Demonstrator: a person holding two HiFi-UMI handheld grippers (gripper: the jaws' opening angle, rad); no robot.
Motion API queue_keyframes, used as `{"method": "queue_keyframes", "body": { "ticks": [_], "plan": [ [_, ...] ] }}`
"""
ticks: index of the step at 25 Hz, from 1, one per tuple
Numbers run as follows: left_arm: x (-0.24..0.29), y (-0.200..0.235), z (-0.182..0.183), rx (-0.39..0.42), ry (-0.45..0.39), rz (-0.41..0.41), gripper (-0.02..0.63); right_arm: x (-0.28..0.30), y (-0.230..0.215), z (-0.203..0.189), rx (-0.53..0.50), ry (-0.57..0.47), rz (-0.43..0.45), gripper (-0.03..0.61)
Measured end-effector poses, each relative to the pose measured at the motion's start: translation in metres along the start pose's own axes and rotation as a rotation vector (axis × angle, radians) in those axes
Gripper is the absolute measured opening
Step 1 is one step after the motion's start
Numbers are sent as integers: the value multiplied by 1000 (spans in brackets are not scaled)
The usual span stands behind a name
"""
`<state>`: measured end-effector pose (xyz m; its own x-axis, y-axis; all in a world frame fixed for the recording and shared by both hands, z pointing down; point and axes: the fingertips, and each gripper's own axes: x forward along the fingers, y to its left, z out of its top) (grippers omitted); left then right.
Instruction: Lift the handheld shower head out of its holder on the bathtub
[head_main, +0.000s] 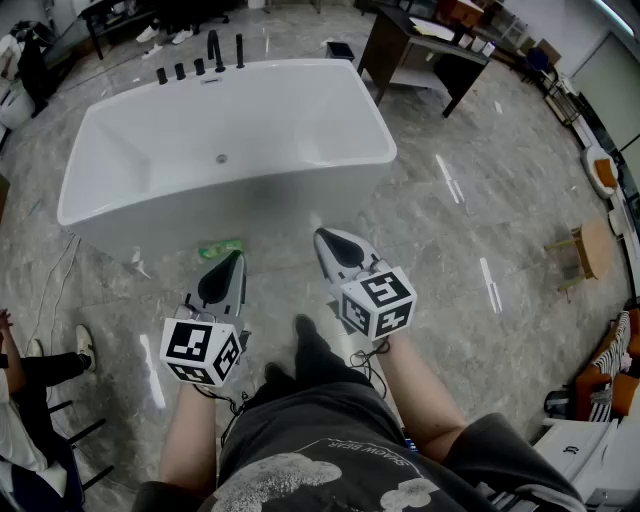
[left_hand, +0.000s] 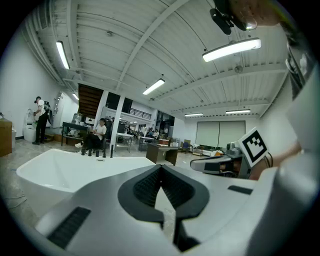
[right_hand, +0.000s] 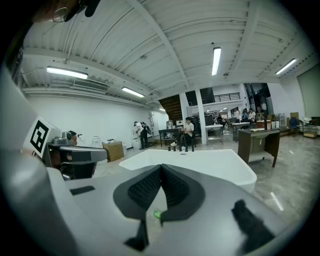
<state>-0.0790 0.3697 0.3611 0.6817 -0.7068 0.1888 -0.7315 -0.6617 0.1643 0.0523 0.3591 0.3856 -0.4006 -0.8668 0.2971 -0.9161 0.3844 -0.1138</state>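
Note:
A white freestanding bathtub (head_main: 120, 205) stands on the marble floor ahead of me. A row of black fittings (head_main: 200, 62) lines its far rim; the slim upright piece at the right end looks like the handheld shower head (head_main: 239, 50). Both grippers hang on the near side of the tub, well short of the fittings. My left gripper (head_main: 237, 257) is shut and holds nothing, its pads (left_hand: 150, 185) meeting. My right gripper (head_main: 322, 236) is likewise shut and bare, with its pads (right_hand: 172, 186) together. The tub (left_hand: 60, 172) (right_hand: 205, 162) fills the middle of both gripper views.
A green item (head_main: 220, 248) lies on the floor at the tub's near base. A dark desk (head_main: 420, 50) stands behind right, a wooden stool (head_main: 585, 250) at the far right. A seated person's leg and shoe (head_main: 60, 355) are at my left.

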Motion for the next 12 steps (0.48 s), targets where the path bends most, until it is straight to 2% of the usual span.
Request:
{"method": "queue_keyframes", "body": {
  "ticks": [6, 12],
  "plan": [
    [-10, 2, -4, 9, 18, -9, 14, -1, 12, -5, 2, 10, 7, 25],
    [-12, 18, -5, -24, 13, 17, 14, 5, 16, -3, -1, 16, 6, 25]
  ]
}}
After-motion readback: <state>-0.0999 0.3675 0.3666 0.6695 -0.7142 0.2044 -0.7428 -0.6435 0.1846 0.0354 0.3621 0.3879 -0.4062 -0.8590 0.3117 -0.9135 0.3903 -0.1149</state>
